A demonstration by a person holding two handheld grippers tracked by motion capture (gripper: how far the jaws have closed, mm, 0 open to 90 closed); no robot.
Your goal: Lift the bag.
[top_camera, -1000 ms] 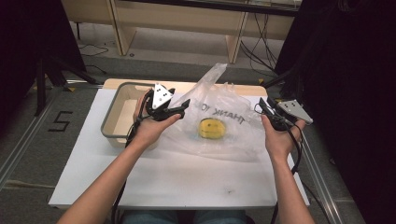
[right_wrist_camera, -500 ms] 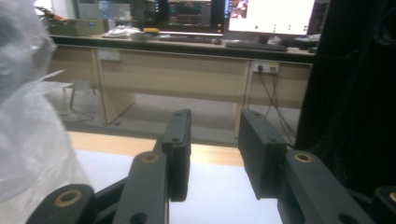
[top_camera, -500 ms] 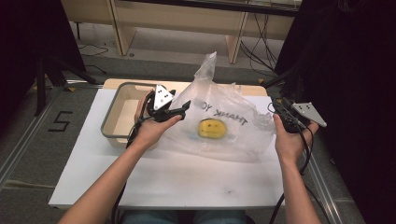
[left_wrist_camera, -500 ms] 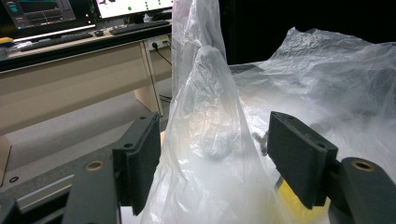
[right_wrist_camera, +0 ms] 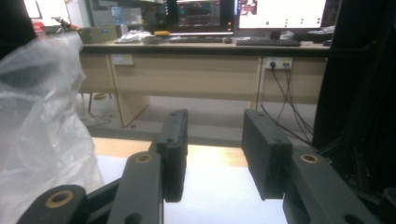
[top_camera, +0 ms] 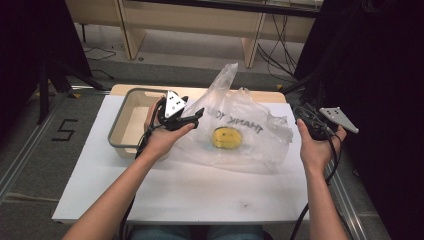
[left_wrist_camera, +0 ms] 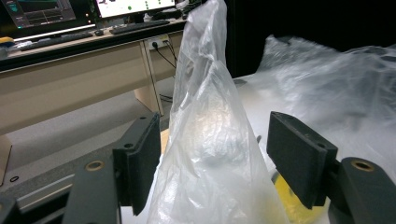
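While the clear plastic bag (top_camera: 240, 132) lies spread over the middle of the white table (top_camera: 165, 195), reaching toward the far edge and the right edge, one twisted peak of it is seen standing upright just beside the left gripper (top_camera: 192, 116). From the left gripper view, that peak (left_wrist_camera: 210, 140) is noted rising between the two black jaws; a gap is visible between the film and the right pad (left_wrist_camera: 299, 156), and whether the left pad (left_wrist_camera: 142, 163) touches the film cannot be told. No grip on the bag is recorded for this gripper; the jaws are held apart. A yellow round object (top_camera: 226, 138) is seen through the bag, resting on the table near the middle. Black lettering is printed on the bag beyond it.

The right gripper (top_camera: 309, 120) is held off the right edge of the table, just clear of the bag's right side. From the right gripper view its jaws are seen parted with nothing between them (right_wrist_camera: 212, 154); they have just been opening. The bag (right_wrist_camera: 42, 121) appears at the left of that view, apart from the jaws.

A beige tray with a grey rim (top_camera: 122, 122) sits at the far-left corner of the table, behind the left hand (top_camera: 162, 137).
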